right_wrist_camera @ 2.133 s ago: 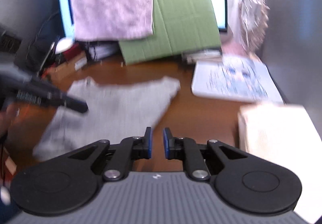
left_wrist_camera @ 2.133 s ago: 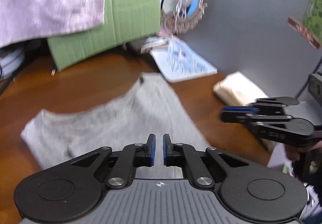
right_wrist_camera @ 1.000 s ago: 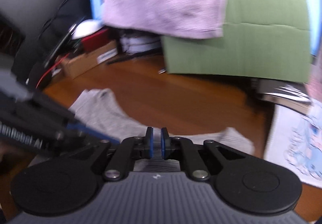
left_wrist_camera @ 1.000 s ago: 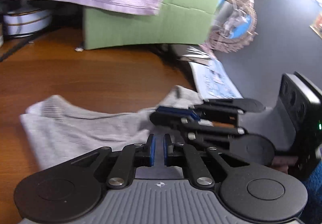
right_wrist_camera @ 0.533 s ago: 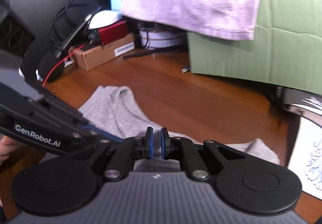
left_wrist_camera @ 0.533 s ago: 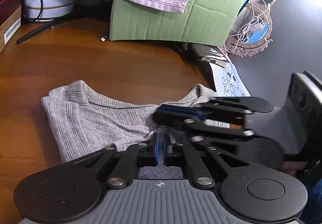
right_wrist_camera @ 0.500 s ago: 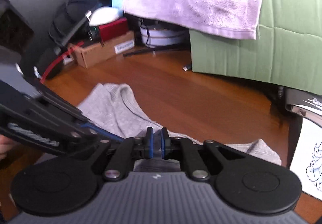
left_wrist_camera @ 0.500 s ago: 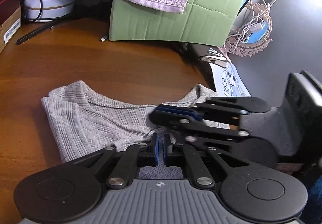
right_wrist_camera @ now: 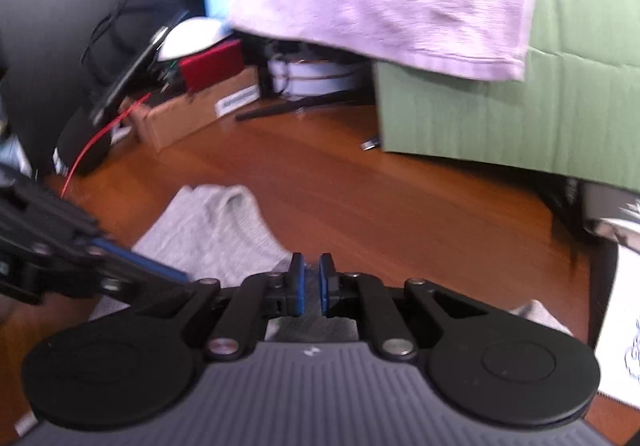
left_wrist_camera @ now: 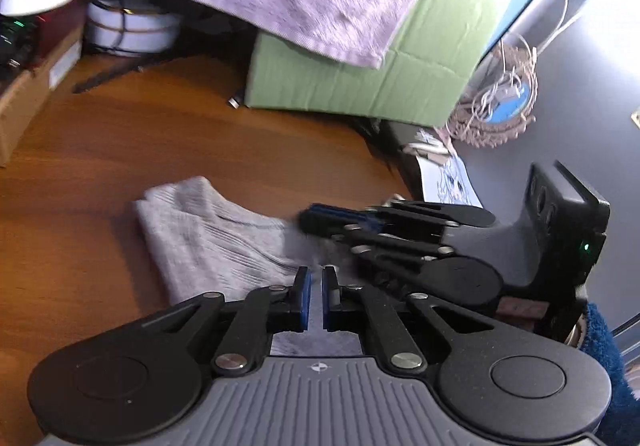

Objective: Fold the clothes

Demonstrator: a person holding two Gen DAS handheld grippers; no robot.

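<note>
Grey garment [left_wrist_camera: 208, 242] blurred and part hidden at 6 o'clock, left gripper [left_wrist_camera: 313, 298] and right gripper [right_wrist_camera: 311, 285] each narrowly parted, grasp of fabric unclear

Grey ribbed garment [left_wrist_camera: 208, 242] lies crumpled on desk.

Grey knit garment [left_wrist_camera: 216, 242]: two seconds back spread wide and flat ahead of both grippers; now bunched, narrower, folded edge toward far end. Left hand-held gripper [left_wrist_camera: 313, 298]: pads closer together than at start, narrow gap, fabric between them. Right hand-held gripper [right_wrist_camera: 311, 288]: pads likewise drawn in, cloth beneath; earlier well apart to right of left one, now just beside it, crossing over garment.
</note>
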